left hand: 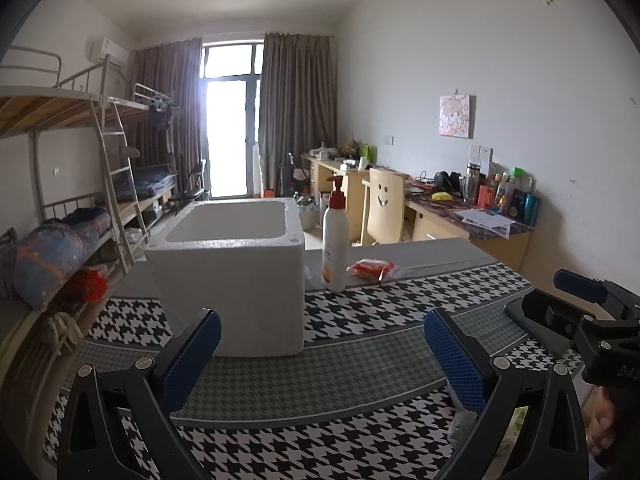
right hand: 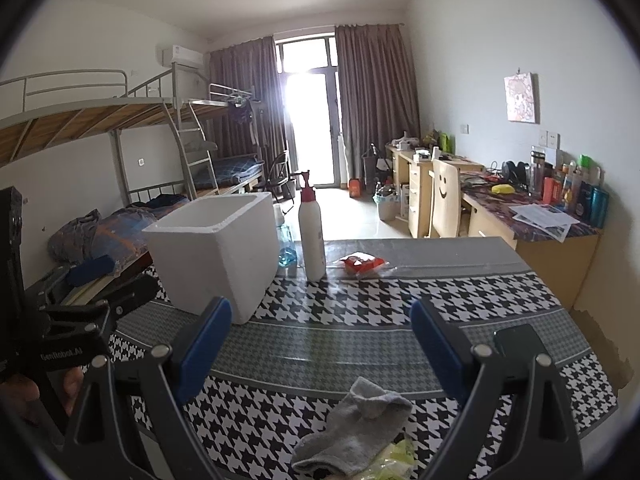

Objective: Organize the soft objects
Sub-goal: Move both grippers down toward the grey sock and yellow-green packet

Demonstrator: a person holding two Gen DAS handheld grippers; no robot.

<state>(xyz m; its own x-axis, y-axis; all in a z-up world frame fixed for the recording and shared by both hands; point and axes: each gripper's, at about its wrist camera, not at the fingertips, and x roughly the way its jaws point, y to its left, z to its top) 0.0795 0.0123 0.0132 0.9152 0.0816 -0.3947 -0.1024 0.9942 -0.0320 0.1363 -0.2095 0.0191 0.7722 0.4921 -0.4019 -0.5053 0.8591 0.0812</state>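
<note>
Honestly, both grippers, left gripper [left hand: 322, 354] and right gripper [right hand: 320, 344], hang spread wide, holding nothing. The limp grey cotton sock [right hand: 354, 426] lies at the near table edge, overlapping a yellow-green wrapper [right hand: 390, 460]; a sloppy pinch could grab both, or drag it off before reaching the white foam box [right hand: 214, 248].

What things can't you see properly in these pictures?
- Foam box: its bottom inside is hidden by its own walls in both views.
- Grey sock: its toe end is cut off by the right wrist picture's bottom edge.
- Yellow-green thing beside the sock: mostly cut off, cannot tell what it is.
- Pump bottle: label too small to read.
</note>
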